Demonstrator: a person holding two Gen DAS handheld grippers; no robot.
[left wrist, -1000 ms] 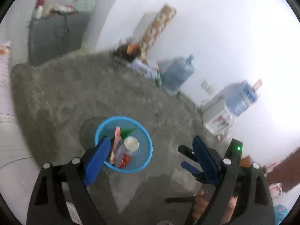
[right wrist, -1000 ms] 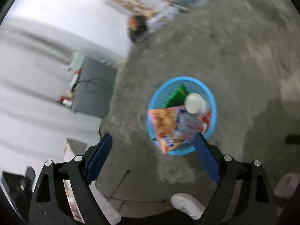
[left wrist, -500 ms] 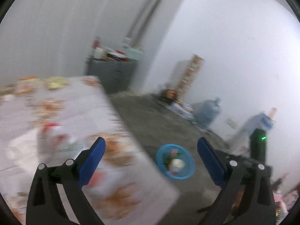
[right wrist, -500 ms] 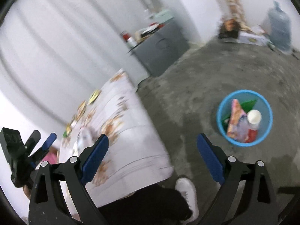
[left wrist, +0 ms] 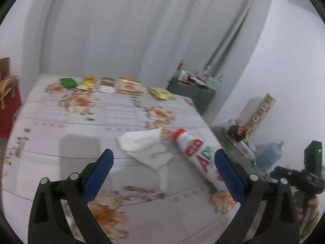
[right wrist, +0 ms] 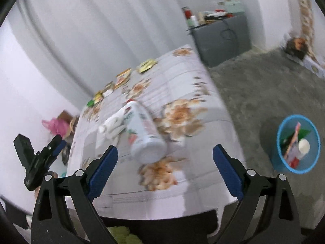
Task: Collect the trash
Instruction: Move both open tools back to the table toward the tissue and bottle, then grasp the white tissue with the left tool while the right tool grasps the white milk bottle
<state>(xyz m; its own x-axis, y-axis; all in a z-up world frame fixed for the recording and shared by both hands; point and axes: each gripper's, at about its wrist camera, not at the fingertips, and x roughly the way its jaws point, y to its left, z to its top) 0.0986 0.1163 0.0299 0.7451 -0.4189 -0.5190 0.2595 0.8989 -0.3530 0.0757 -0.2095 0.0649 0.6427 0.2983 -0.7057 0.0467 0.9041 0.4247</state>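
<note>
- We see a bed [left wrist: 61, 122] under a pale sheet printed with orange-brown flowers and thin grey lines; its surface is flat and softly creased.
- A white plastic bottle [left wrist: 195, 152] with a red cap and red-and-green lettering lies on its side near the bed's right edge; in the right wrist view its round base [right wrist: 149, 152] faces us.
- Touching the bottle's cap end lies a crumpled white tissue [left wrist: 148, 148], thin and folded.
- Along the far edge of the bed we note a row of flat packets [left wrist: 128, 85] in green, yellow and orange.
- On the rough grey floor stands a round blue mesh basket [right wrist: 312, 162], well apart from the bed, holding wrappers and a white-capped item.
- The left gripper [left wrist: 162, 174] tilts down over the bed, its blue-padded black fingers [left wrist: 99, 172] spread as wide as they go, with nothing between them; the tissue lies just ahead of the gap and the bottle just beside the right finger.
- The right gripper [right wrist: 164, 172] also points down at the bed, fingers [right wrist: 227, 174] released and wide apart, empty; the bottle's base lies ahead, between the finger lines without touching either.
- Each gripper appears at the edge of the other's view, held in a hand [left wrist: 310, 205].
</note>
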